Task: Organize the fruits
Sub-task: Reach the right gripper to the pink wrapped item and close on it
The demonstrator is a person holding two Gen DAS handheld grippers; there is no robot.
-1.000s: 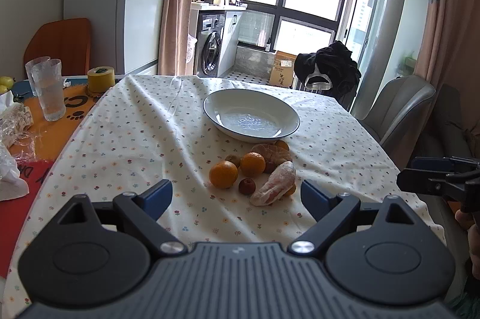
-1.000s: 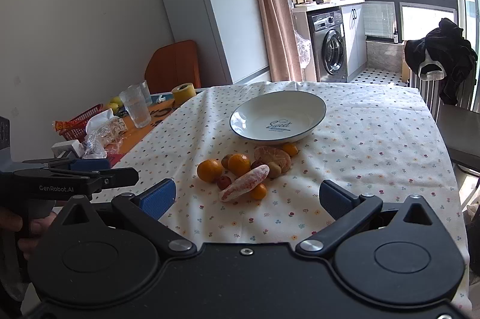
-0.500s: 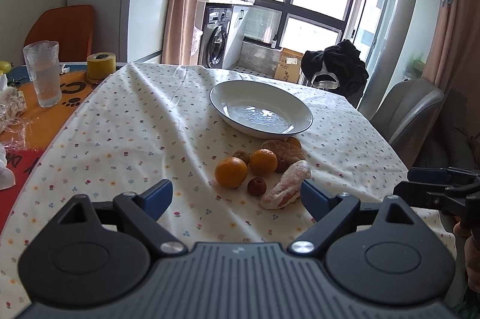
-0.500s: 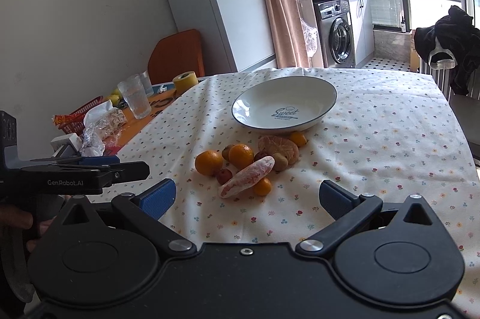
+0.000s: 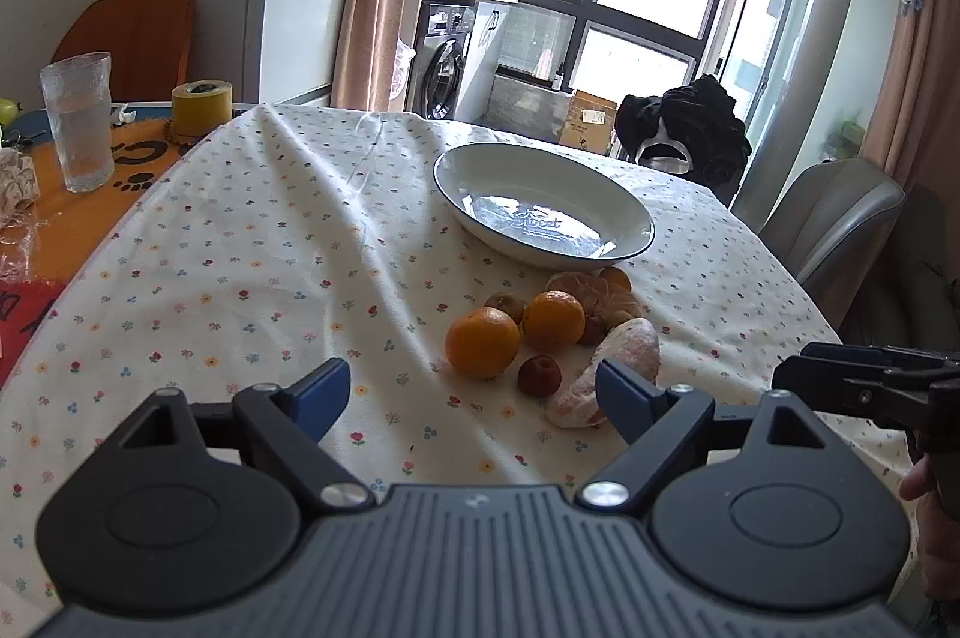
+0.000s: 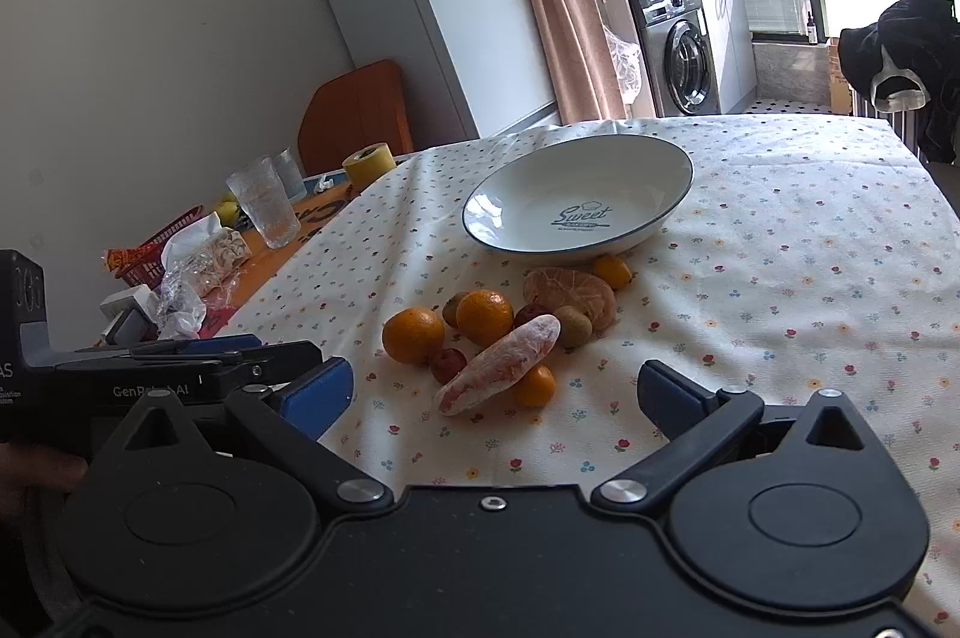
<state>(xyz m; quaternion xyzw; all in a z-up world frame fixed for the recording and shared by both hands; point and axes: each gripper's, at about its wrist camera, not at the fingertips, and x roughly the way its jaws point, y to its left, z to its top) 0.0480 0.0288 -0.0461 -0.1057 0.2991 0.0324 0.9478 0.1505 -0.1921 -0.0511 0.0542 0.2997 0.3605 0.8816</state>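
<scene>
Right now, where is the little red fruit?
In both views the red fruit lies on the tablecloth between the big orange and the peeled wedge.

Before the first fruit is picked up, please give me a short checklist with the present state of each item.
1. Left gripper open, holding nothing: ok.
2. Right gripper open, holding nothing: ok.
3. White bowl empty and upright: ok.
4. Fruits in one pile on the tablecloth before the bowl, none inside: ok.
5. Nearest orange free on its left side: ok.
6. Peeled pomelo segment lies on a small orange; lifting may disturb it: not ok.
</scene>
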